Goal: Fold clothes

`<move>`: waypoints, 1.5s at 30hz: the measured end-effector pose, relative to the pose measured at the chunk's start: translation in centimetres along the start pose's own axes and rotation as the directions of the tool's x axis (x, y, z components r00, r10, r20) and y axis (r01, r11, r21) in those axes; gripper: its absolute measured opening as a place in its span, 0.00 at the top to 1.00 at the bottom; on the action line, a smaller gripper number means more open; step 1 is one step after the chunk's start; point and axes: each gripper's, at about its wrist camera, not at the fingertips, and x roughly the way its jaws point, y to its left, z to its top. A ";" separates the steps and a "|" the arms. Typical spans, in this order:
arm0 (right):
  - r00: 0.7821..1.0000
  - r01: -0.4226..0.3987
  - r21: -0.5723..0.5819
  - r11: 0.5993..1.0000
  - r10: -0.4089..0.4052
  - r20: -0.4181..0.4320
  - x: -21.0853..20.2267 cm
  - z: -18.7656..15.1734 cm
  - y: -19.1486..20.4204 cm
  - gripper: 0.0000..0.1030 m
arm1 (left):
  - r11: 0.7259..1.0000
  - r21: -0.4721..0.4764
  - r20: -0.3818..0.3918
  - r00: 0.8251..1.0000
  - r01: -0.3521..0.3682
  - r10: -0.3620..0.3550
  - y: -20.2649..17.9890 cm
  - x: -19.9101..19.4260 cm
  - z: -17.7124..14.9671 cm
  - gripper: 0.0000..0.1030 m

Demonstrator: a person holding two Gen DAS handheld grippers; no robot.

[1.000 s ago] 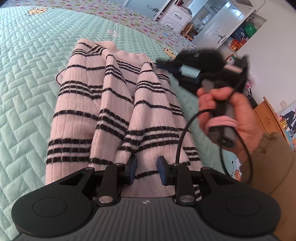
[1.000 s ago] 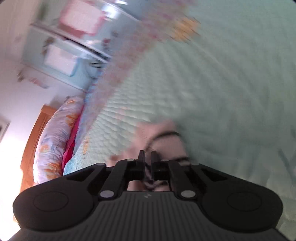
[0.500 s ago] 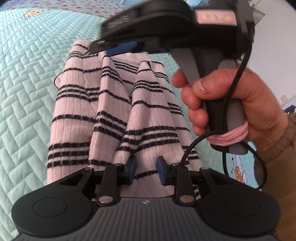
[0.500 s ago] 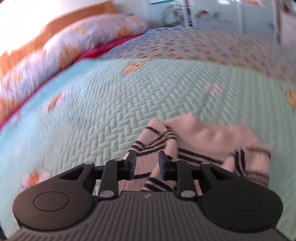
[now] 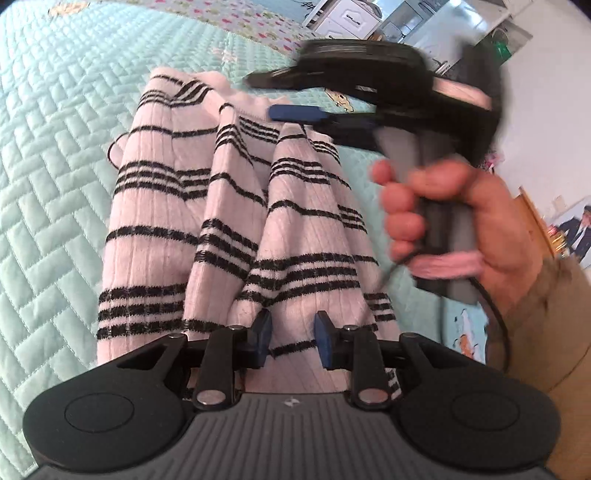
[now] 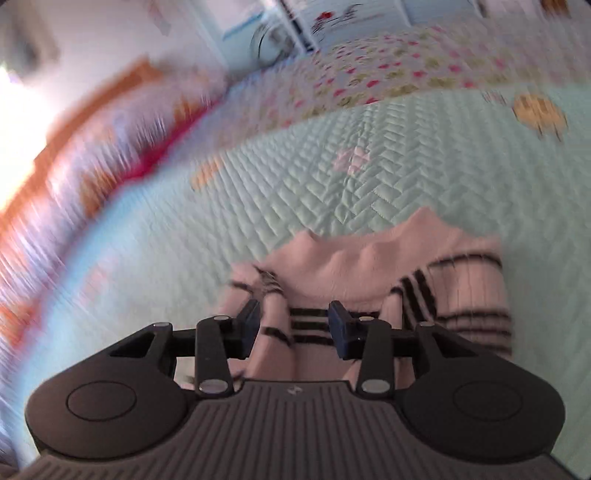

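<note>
A pink sweater with black stripes (image 5: 236, 206) lies lengthwise on the mint quilted bedspread (image 5: 48, 155). My left gripper (image 5: 293, 338) is at its near end. Bunched fabric fills the narrow gap between the blue pads, and folds fan out from them. A hand (image 5: 454, 218) holds my right gripper (image 5: 267, 96) over the sweater's far end. In the right wrist view, the right gripper (image 6: 293, 325) has its jaws opening. A loose fold of the sweater (image 6: 369, 273) stands between them, touching only the left pad (image 6: 249, 321).
A floral quilt band (image 6: 388, 74) runs across the bed's far side. A pillow and an orange headboard (image 6: 92, 122) are at the left, blurred. White cabinets (image 5: 351, 22) stand beyond the bed. Wooden furniture (image 5: 535, 210) is at the right, past a brown sleeve (image 5: 546, 332).
The right gripper's jaws went from shut on the sweater's far edge to wide apart, and the edge dropped onto the bed. The right hand rolled and shifted over the far end. The left gripper stayed put.
</note>
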 end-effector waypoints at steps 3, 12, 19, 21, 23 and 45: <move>0.986 -0.163 0.145 0.976 0.155 0.064 -2.3 -0.5 -2.5 0.59 | 1.000 0.004 0.004 1.000 -0.002 0.002 -0.2 0.0 -0.2 0.73; 0.997 -0.080 0.229 0.970 0.075 0.030 2.5 -2.8 -6.7 1.00 | 0.999 0.037 0.007 1.000 -0.026 0.025 -0.7 -0.2 -0.3 0.72; 0.971 -0.191 0.377 0.906 0.116 0.211 -0.2 -1.5 -8.8 0.88 | 0.998 0.049 0.028 0.999 -0.040 0.039 -0.9 -0.1 -0.6 0.72; 0.976 -0.172 0.443 0.880 0.090 0.200 0.8 -1.2 -10.0 0.87 | 0.998 0.051 0.032 0.999 -0.042 0.040 -0.9 -0.2 -0.8 0.72; 0.987 -0.116 0.448 0.887 0.052 0.154 2.2 -0.8 -10.1 1.00 | 0.998 0.054 0.036 0.998 -0.043 0.041 -1.0 -0.4 -0.9 0.72; 0.975 -0.209 0.341 0.916 0.170 0.141 -7.0 -3.8 -2.6 0.76 | 0.996 -0.087 -0.012 1.000 -0.012 0.011 -0.3 -3.0 0.5 0.72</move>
